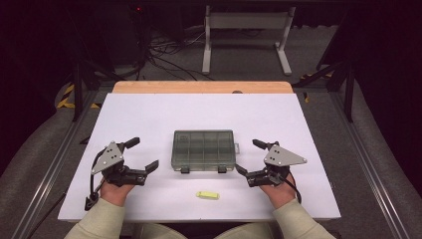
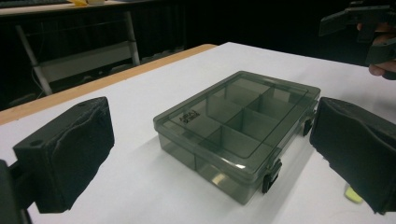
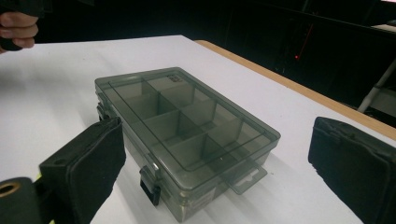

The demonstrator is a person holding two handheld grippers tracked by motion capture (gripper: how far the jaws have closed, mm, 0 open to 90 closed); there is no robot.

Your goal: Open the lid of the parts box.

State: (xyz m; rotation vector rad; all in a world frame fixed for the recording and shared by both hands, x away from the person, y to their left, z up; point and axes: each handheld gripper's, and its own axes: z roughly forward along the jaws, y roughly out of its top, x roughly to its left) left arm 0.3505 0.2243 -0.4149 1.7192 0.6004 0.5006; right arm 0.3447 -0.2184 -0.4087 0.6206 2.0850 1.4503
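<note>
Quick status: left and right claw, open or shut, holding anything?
Left claw: open, holding nothing, left of the smoky transparent plastic compartment box.
Right claw: open, holding nothing, right of that box.

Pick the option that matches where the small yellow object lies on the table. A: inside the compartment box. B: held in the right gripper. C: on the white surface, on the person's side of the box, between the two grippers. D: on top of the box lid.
C: in the high view the yellow object lies on the white table, apart from the closed compartment box, while the left gripper and right gripper stand open and hold nothing.
</note>
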